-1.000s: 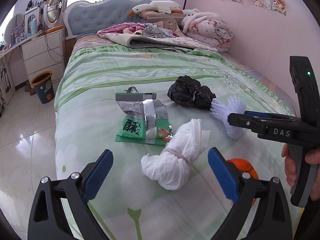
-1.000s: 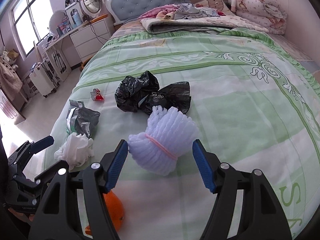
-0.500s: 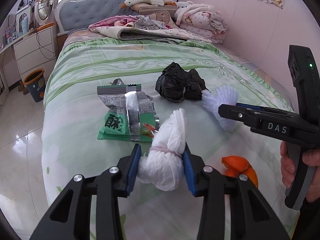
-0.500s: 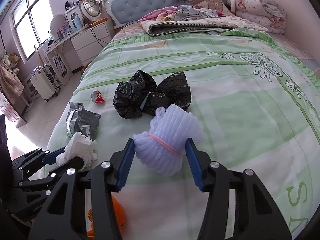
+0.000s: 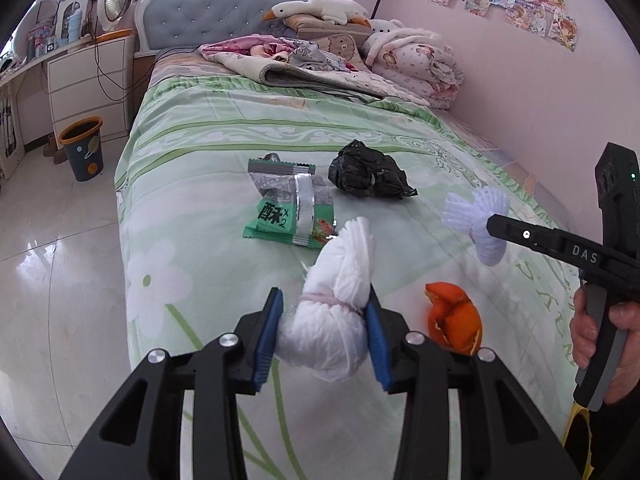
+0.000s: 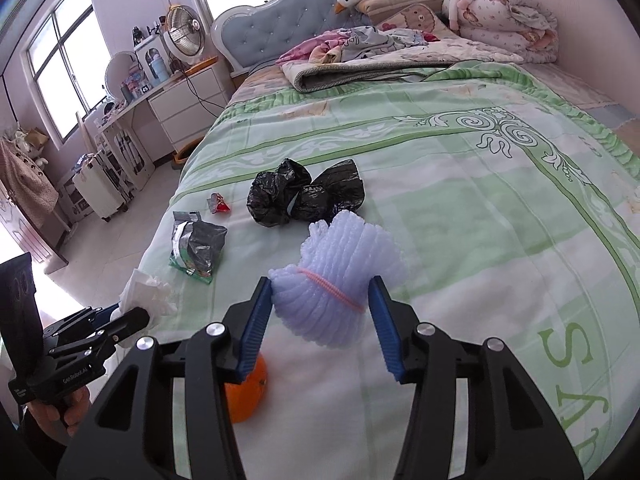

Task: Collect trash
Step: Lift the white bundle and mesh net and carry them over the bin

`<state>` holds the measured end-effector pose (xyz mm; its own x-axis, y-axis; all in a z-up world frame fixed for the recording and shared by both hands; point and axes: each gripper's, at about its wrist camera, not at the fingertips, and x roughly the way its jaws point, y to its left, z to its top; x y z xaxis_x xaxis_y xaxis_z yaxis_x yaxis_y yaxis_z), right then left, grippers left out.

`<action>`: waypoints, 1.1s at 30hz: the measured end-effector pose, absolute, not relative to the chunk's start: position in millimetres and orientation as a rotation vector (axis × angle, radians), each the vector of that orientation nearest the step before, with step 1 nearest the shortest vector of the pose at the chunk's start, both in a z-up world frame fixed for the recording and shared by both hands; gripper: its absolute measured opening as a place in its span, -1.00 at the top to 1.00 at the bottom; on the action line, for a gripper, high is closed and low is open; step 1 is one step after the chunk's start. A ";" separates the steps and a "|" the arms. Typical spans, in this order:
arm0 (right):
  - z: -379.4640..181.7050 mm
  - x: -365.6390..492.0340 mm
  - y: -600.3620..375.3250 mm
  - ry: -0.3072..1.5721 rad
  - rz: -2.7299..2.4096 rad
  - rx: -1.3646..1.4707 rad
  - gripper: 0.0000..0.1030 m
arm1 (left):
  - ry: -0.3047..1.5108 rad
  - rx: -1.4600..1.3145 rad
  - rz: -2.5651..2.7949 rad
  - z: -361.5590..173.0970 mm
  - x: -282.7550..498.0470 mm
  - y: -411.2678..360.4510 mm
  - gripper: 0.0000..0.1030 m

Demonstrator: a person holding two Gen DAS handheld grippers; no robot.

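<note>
Nearest to us, our left gripper (image 5: 324, 334) is clenched on a white tissue bundle (image 5: 334, 312) tied with a pink band, its blue pads pressing both sides. Our right gripper (image 6: 320, 328) grasps a pale foam net bundle (image 6: 340, 276), also banded in pink, held just above the green bedspread (image 6: 480, 220). Beside the left gripper an orange peel (image 5: 454, 320) lies on the bedspread. Further along lies a green snack wrapper (image 5: 290, 210), torn open with its silver lining showing; we cannot tell whether anything is in it. Just beyond sits a knotted black plastic bag (image 5: 368, 176), contents hidden, and a small red wrapper (image 6: 218, 204) near the bed's edge. Far off on the floor stands a dark bin (image 5: 82, 148) with an orange rim; its inside looks dark and we cannot make out any contents.
</note>
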<state>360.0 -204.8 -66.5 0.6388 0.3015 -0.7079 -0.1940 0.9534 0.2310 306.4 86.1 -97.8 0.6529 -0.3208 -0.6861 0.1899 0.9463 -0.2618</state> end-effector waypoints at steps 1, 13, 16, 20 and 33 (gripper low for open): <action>-64.3 353.7 -204.6 0.829 0.289 0.139 0.09 | 0.805 -0.168 -0.287 -95.5 300.6 88.1 0.28; -37.8 268.0 -210.5 0.802 0.364 0.153 0.09 | 0.777 -0.160 -0.290 -72.1 231.3 95.9 0.28; -30.5 248.9 -214.3 0.790 0.371 0.158 0.09 | 0.769 -0.156 -0.295 -67.1 215.1 93.2 0.28; -23.3 224.4 -220.6 0.778 0.371 0.163 0.09 | 0.756 -0.149 -0.315 -59.6 196.1 87.0 0.28; 3.9 158.3 -252.5 0.721 0.342 0.205 0.08 | 0.689 -0.138 -0.392 -30.8 151.1 58.9 0.28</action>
